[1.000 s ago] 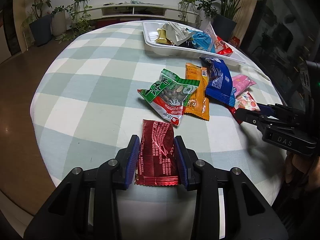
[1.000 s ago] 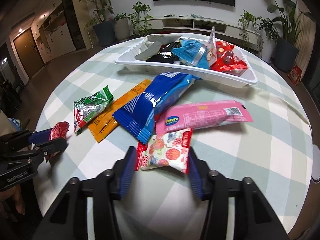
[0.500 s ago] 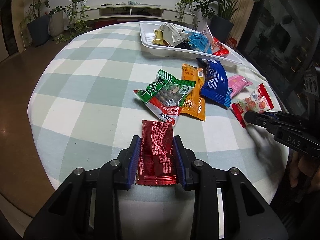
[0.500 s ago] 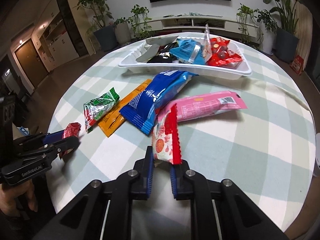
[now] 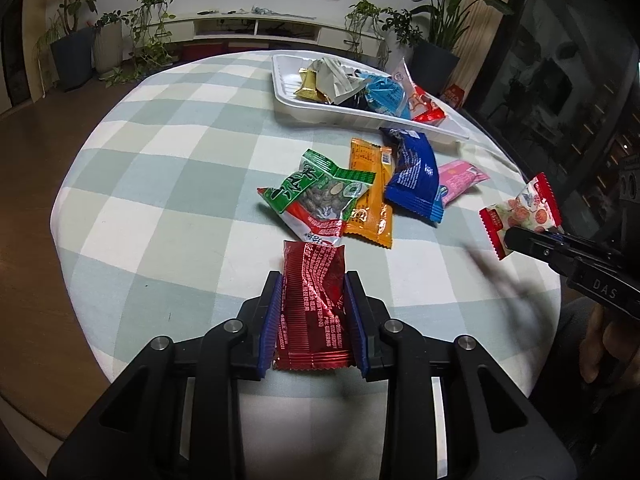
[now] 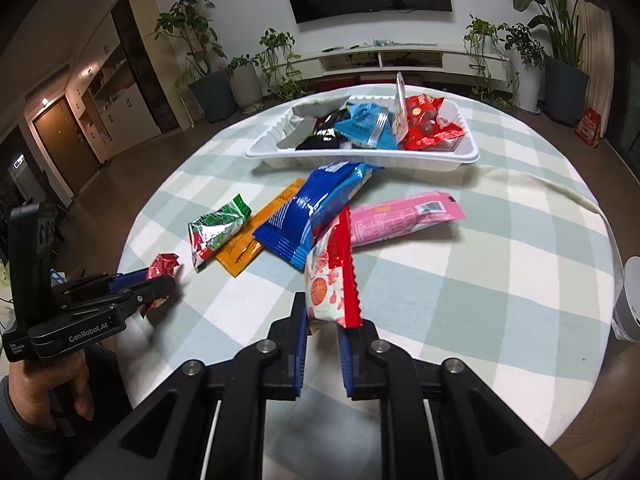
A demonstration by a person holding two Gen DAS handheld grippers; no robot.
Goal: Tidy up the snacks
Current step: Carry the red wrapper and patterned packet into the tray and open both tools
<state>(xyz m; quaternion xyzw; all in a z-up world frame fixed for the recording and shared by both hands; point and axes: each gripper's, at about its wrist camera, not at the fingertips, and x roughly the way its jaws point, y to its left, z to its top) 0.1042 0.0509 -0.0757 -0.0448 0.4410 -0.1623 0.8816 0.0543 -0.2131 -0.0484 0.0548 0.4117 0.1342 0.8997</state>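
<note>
You can read "GenRobot.AI" in white along the side of your left gripper (image 6: 156,292). Your right gripper (image 5: 516,240) carries the letters "DAS". The print on the snack packets is too small to read.

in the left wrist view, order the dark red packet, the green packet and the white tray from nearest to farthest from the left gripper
1. Dark red packet, between the left gripper's pads.
2. Green packet, just beyond, mid-table.
3. White tray, far side, toward the right.
</note>
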